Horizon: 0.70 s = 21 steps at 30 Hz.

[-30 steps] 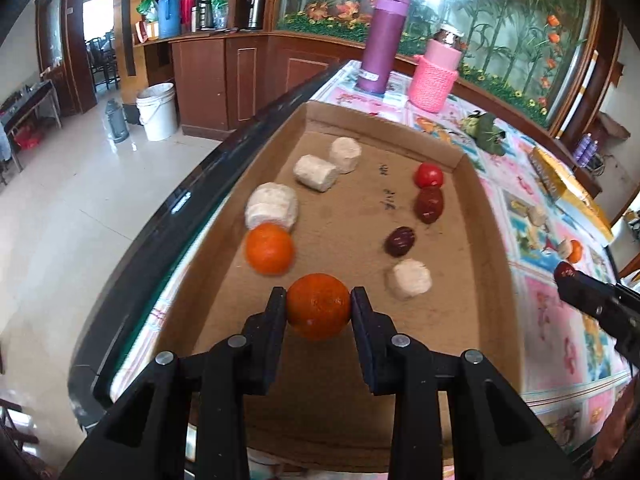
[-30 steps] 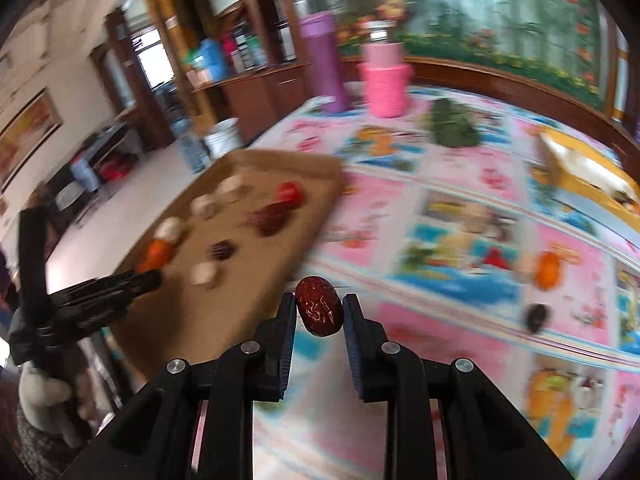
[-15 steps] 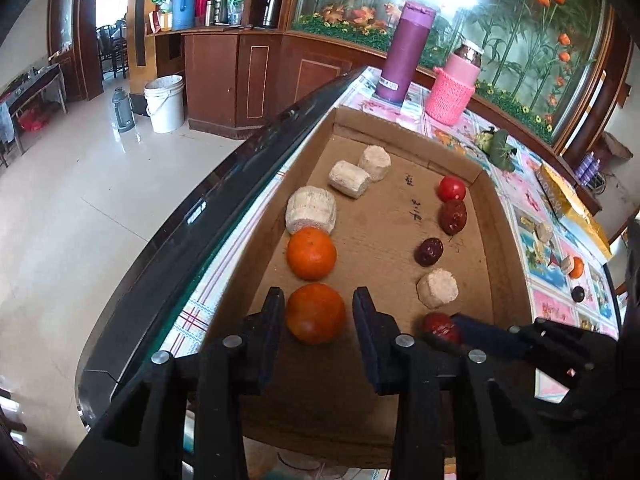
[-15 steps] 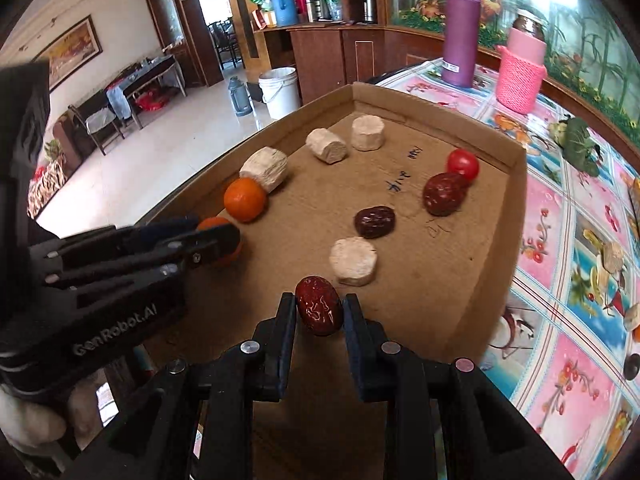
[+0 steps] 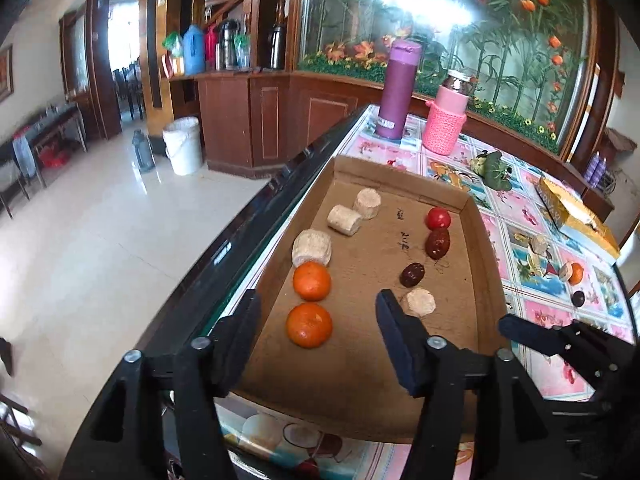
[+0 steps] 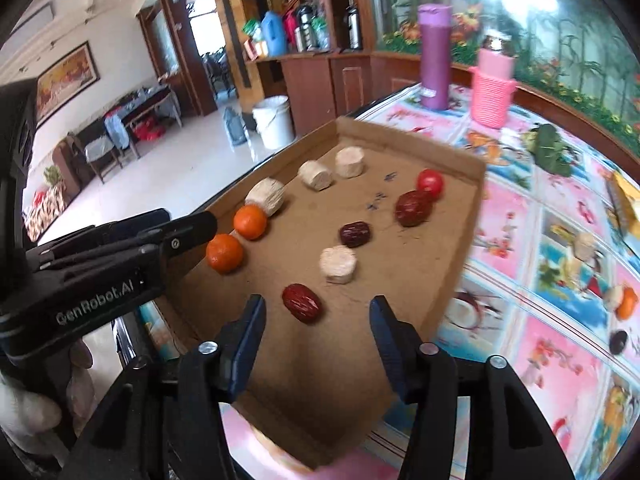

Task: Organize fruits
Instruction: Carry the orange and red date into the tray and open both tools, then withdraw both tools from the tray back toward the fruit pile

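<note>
Left hand-held gripper (image 5: 318,330): fingers spread wide, nothing gripped. A sec. ago it was clamped on the near orange (image 5: 309,325); that orange is now set down in the cardboard tray (image 5: 478,240), just below the far orange (image 5: 312,281), w/ the left-col. line thus extended.

Left col., far to near: three pale cylinder pieces (image 5: 311,247), then the two oranges. Kept roughly in a row along the tray's left wall.

Mid tray: dark date (image 5: 413,273) and pale round piece (image 5: 418,303), near each other, not touching as far as can be told.

Right col.: cherry tomato (image 5: 438,218) at the far end, large red date (image 5: 437,243) touching or just beside it.

Right hand-held gripper (image 6: 316,322): likewise released, empty. The red date (image 6: 302,303) carried in half a sec. ago is now lying on the tray floor between its open fingers, near the front edge, below the pale round piece.

Desk (image 6: 560,344), right of tray: still outstanding are a small orange (image 6: 627,302) beside a pale piece, another pale piece farther back, and a dark date (image 6: 619,342).

Judgement: both drops done; sorting partly complete, w/ the loose desk items prob. next to be fetched.
</note>
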Tool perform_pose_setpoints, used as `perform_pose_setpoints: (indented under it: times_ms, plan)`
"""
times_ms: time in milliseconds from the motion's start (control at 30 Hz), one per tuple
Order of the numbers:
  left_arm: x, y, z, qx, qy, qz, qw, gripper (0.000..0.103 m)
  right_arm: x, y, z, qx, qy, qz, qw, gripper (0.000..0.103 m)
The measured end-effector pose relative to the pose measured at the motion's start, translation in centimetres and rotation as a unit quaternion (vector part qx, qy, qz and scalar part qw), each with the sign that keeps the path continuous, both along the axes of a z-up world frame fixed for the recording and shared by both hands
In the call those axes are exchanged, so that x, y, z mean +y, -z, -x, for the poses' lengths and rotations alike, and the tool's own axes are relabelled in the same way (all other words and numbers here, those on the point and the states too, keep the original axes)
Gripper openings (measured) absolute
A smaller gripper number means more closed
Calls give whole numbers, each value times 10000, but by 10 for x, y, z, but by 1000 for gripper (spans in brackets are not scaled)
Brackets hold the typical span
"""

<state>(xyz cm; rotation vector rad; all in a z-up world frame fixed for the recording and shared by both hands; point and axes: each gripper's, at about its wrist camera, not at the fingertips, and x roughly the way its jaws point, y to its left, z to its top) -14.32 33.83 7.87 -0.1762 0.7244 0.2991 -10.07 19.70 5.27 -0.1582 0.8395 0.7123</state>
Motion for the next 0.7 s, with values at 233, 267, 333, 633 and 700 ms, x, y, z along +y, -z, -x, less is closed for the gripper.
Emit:
perform_pose_setpoints:
  times_ms: [233, 267, 333, 633, 700]
  plan:
    - [-50, -22, 8, -245, 215, -664, 9973, 81, -56, -15, 7, -310, 549, -120, 9979, 76]
    - [-57, -24, 8, -261, 300, -681, 9969, 81, -66, -17, 7, -344, 640, -114, 9973, 78]
    - [-67, -27, 7, -267, 427, -717, 9962, 81, -84, -19, 8, -398, 804, -85, 9959, 80]
    - [-120, -25, -3, -128, 970, -928, 9909, 81, -175, -16, -2, -391, 1634, 8, 9858, 80]
    - [-129, -23, -7, -87, 1043, -951, 9900, 81, -196, -14, -4, -371, 1811, 14, 9828, 80]
